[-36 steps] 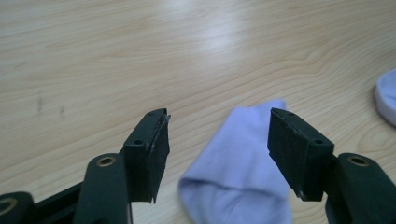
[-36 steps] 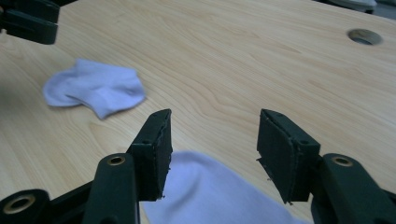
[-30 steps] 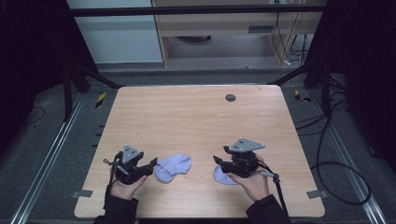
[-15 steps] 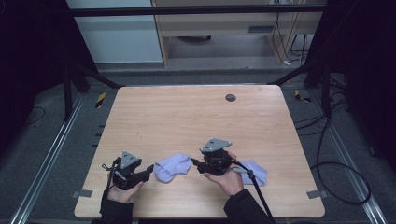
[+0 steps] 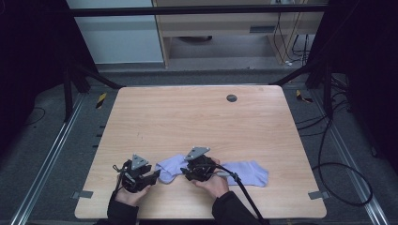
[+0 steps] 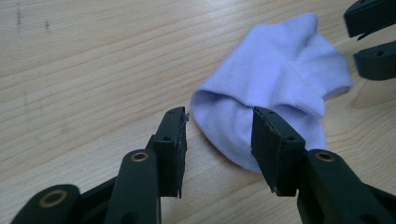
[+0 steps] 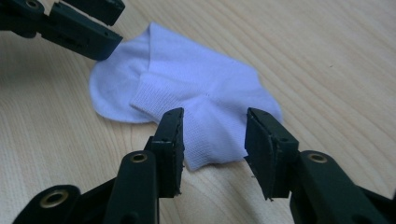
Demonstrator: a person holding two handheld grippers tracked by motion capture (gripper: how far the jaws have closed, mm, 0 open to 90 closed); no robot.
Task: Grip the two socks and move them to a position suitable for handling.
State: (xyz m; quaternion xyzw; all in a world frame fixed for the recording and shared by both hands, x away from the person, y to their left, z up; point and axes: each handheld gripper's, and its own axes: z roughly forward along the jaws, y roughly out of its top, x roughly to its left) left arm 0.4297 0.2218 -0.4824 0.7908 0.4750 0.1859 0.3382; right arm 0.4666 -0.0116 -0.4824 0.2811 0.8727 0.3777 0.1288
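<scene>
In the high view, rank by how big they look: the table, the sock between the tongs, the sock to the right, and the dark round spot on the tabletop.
1. Table.
2 and 3. Right sock and the sock between the tongs: unsure, since the right hand covers part of each.
4. Dark round spot, smallest.

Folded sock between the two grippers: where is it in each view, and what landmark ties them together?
High view: folded sock lies low centre-left on the table, between the grippers.
Left gripper view: right of centre, just beyond the open jaws.
Right gripper view: centre, ahead of the open jaws.
Shared landmark: the sock's ribbed cuff.
</scene>
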